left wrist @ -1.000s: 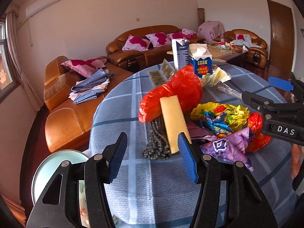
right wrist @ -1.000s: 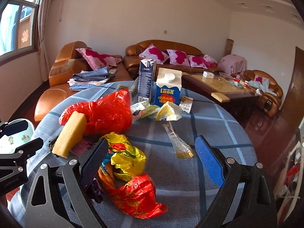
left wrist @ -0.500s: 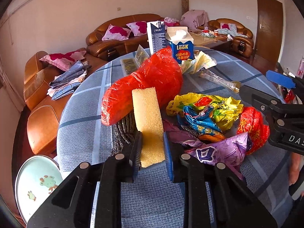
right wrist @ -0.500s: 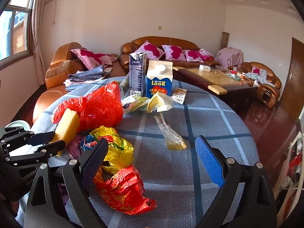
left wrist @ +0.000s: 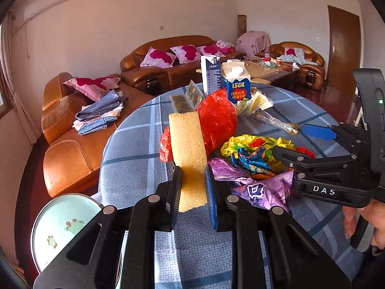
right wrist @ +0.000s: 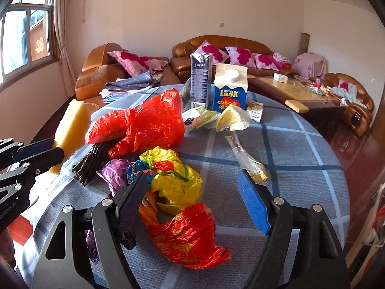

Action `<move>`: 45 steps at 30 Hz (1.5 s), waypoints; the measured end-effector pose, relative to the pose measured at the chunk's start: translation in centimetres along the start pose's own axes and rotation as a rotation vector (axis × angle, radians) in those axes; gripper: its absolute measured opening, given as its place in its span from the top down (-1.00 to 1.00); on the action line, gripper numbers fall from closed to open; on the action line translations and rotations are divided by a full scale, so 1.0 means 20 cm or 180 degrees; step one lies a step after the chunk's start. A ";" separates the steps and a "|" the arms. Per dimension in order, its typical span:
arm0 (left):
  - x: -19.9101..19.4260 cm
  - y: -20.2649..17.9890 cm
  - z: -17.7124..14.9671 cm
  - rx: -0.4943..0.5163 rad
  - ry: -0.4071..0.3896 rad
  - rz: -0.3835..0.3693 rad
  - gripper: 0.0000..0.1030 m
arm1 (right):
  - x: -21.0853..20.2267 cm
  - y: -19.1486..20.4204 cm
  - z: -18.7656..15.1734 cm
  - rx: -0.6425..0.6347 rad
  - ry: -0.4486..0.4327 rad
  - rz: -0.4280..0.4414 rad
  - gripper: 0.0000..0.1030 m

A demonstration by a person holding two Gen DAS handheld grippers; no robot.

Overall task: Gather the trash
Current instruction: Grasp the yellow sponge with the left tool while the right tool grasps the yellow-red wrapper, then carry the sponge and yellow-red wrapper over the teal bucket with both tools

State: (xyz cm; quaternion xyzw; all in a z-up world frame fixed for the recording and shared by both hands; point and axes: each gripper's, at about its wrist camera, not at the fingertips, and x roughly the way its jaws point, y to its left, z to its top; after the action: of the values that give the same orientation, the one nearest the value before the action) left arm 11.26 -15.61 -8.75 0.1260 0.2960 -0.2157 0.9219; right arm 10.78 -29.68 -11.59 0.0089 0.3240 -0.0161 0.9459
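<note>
My left gripper (left wrist: 192,192) is shut on a yellow sponge (left wrist: 189,151) and holds it lifted and tilted over the table's near left edge; the sponge also shows in the right wrist view (right wrist: 72,125). My right gripper (right wrist: 192,197) is open, its fingers either side of a yellow wrapper (right wrist: 175,175) and a red wrapper (right wrist: 187,236). A red plastic bag (right wrist: 144,122), a dark bundle (right wrist: 93,161), a purple wrapper (left wrist: 259,190) and a clear wrapper (right wrist: 247,159) lie on the blue checked table (right wrist: 300,168).
Two cartons, a tall dark one (right wrist: 201,79) and a blue one (right wrist: 229,89), stand at the table's far side with crumpled packets (right wrist: 231,120). A round pale-green bin (left wrist: 62,226) sits below the table's left edge. Brown sofas (left wrist: 72,149) lie behind.
My left gripper closed on the yellow sponge and lifted it off the table, uncovering the dark bundle. My right gripper moved in lower over the yellow and red wrappers, still open.
</note>
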 end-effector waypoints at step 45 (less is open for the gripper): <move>-0.29 0.54 -0.16 -0.0456 0.0007 0.1111 0.62 | -0.09 0.49 0.29 -0.0542 -0.0761 0.0805 0.75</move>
State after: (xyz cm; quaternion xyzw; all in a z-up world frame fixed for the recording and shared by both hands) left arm 10.60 -3.21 -6.70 0.1097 0.2852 -0.0307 0.9517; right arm 13.17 -20.04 -5.83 -0.0325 0.2058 0.1294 0.9695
